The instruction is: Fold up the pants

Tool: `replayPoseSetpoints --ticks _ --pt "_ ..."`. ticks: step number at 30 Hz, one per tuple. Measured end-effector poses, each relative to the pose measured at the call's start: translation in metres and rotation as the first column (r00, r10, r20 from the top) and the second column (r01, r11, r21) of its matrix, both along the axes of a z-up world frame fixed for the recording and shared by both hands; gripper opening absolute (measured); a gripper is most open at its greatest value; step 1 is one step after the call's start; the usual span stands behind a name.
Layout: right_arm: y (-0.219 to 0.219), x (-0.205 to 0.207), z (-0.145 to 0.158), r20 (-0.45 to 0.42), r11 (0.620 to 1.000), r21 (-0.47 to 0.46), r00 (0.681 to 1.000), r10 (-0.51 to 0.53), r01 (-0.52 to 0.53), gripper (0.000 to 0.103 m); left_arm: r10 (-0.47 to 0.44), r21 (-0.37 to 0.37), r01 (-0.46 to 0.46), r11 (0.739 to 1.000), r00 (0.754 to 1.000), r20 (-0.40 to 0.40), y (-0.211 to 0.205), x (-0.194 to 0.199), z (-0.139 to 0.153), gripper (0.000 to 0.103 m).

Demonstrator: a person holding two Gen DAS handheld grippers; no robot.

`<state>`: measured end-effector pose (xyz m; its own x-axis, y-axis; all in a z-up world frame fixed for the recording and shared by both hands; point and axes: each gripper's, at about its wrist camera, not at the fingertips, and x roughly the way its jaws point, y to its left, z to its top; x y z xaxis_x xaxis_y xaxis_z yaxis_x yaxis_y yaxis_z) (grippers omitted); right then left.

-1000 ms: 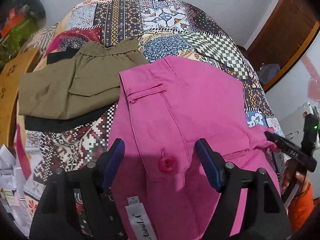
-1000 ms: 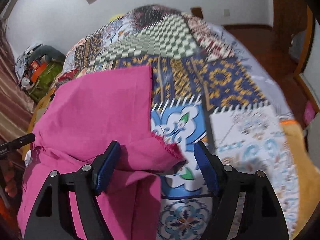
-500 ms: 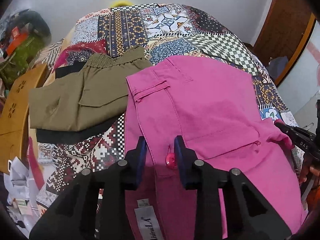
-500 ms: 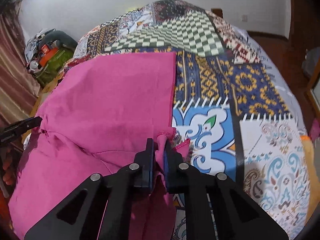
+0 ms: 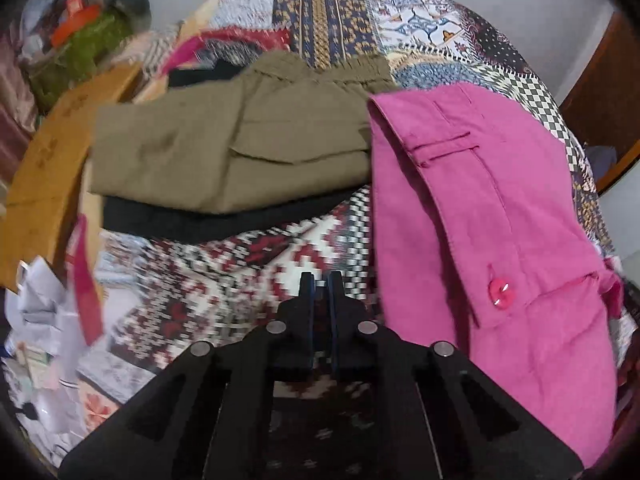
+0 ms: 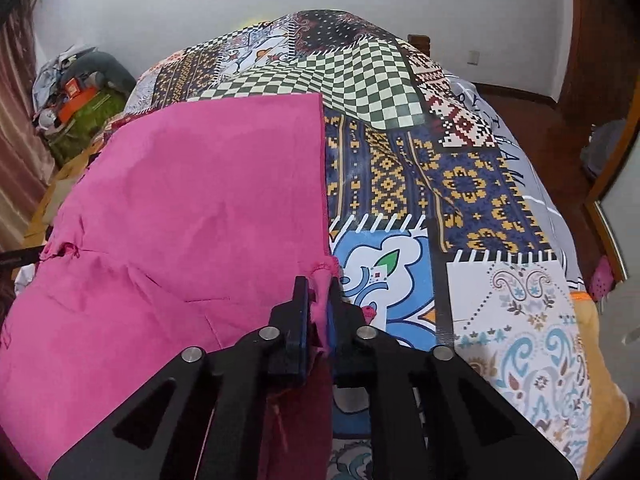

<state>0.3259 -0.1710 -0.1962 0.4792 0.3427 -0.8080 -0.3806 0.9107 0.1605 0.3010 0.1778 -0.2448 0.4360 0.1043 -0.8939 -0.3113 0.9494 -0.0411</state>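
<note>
Pink pants (image 5: 492, 208) lie on the patchwork bedspread (image 5: 256, 264), waistband and pink button (image 5: 499, 292) toward me in the left wrist view. My left gripper (image 5: 320, 280) is shut with nothing visible between its fingers, over the bedspread to the left of the pants. In the right wrist view the pink pants (image 6: 192, 208) spread to the left, and my right gripper (image 6: 318, 284) is shut on their frayed hem corner.
A folded olive pair of pants (image 5: 224, 148) lies on a black garment (image 5: 208, 220) at the left. A wooden bed frame (image 5: 44, 184) and crumpled papers (image 5: 36, 312) are at far left. Bags (image 6: 76, 92) sit by the wall.
My left gripper has shut fully and swung left off the pants' waistband. My right gripper stays shut on the hem corner, the pants a little flatter.
</note>
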Motion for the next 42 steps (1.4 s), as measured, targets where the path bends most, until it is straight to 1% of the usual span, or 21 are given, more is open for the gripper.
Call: replayPoseSetpoints --ticks 1,3,4,5,6,7,8,9,12,14,17,21,24,27,34,36,39,41,42 --pt "-0.001 -0.001 0.002 0.003 1.000 -0.003 1.000 -0.008 0.008 0.014 -0.012 0.012 0.012 1.000 1.000 0.007 0.000 -0.003 0.005 0.008" --pt "-0.005 -0.003 0.010 0.010 1.000 0.000 1.000 -0.017 0.017 0.022 -0.031 0.015 0.031 0.999 0.999 0.026 0.001 -0.008 0.014 0.013" --pt "-0.007 -0.004 0.017 0.021 1.000 -0.003 1.000 -0.023 0.023 0.030 -0.037 0.018 0.037 0.999 0.999 0.037 0.001 -0.009 0.019 0.016" --pt "-0.008 -0.006 0.022 0.032 1.000 -0.004 0.999 -0.024 0.024 0.037 -0.043 0.022 0.042 0.999 0.998 0.049 0.000 -0.010 0.024 0.024" --pt "-0.009 -0.008 0.027 0.046 1.000 -0.003 0.999 -0.024 0.024 0.041 -0.051 0.027 0.049 0.998 0.997 0.066 0.000 -0.011 0.030 0.035" --pt "-0.009 -0.009 0.033 0.064 1.000 -0.001 0.998 -0.023 0.023 0.046 -0.059 0.032 0.057 0.998 0.994 0.088 -0.001 -0.011 0.038 0.041" --pt "-0.010 -0.010 0.041 0.083 1.000 -0.001 0.996 -0.019 0.019 0.051 -0.066 0.035 0.062 0.997 0.992 0.106 -0.002 -0.009 0.043 0.053" --pt "-0.010 -0.010 0.045 0.092 1.000 0.000 0.996 -0.017 0.017 0.052 -0.075 0.038 0.071 0.997 0.988 0.132 -0.003 -0.008 0.050 0.060" --pt "-0.010 -0.009 0.063 0.127 1.000 0.009 0.992 -0.009 0.008 0.058 -0.100 0.049 0.093 0.994 0.980 0.172 -0.007 0.004 0.064 0.068" --pt "-0.009 -0.005 0.074 0.144 1.000 0.031 0.989 -0.009 0.005 0.067 -0.115 0.063 0.105 0.992 0.976 0.184 -0.009 0.014 0.070 0.070" --pt "-0.005 0.004 0.084 0.168 0.999 0.053 0.986 -0.008 -0.001 0.067 -0.140 0.090 0.125 0.988 0.973 0.185 -0.010 0.030 0.072 0.070" --pt "0.007 0.024 0.081 0.152 0.999 0.048 0.988 0.011 -0.018 0.068 -0.109 0.129 0.086 0.988 0.978 0.179 -0.004 0.054 0.063 0.070" --pt "0.015 0.040 0.069 0.125 0.999 0.035 0.992 0.015 -0.019 0.068 -0.103 0.105 0.086 0.991 0.981 0.165 0.003 0.071 0.051 0.070" --pt "0.021 0.058 0.055 0.086 1.000 0.022 0.996 0.020 -0.022 0.068 -0.118 0.070 0.109 0.992 0.982 0.147 0.006 0.085 0.041 0.070" --pt "0.036 0.100 0.031 0.054 0.999 0.004 0.998 0.045 -0.045 0.068 -0.181 -0.012 0.183 0.983 0.980 0.086 0.001 0.115 0.010 0.070" --pt "0.042 0.113 0.026 0.051 0.998 0.008 0.997 0.057 -0.058 0.068 -0.201 -0.012 0.202 0.979 0.978 0.060 -0.003 0.122 -0.001 0.070" --pt "0.048 0.128 0.019 0.040 0.998 0.013 0.997 0.069 -0.069 0.068 -0.210 -0.012 0.212 0.977 0.975 0.068 -0.005 0.126 -0.007 0.070" --pt "0.052 0.134 0.014 0.033 0.997 0.017 0.996 0.079 -0.079 0.068 -0.214 -0.041 0.217 0.975 0.974 0.069 -0.003 0.128 -0.010 0.070" --pt "0.054 0.138 0.010 0.026 0.996 0.021 0.996 0.081 -0.082 0.068 -0.213 -0.066 0.218 0.974 0.975 0.068 0.000 0.130 -0.011 0.067"
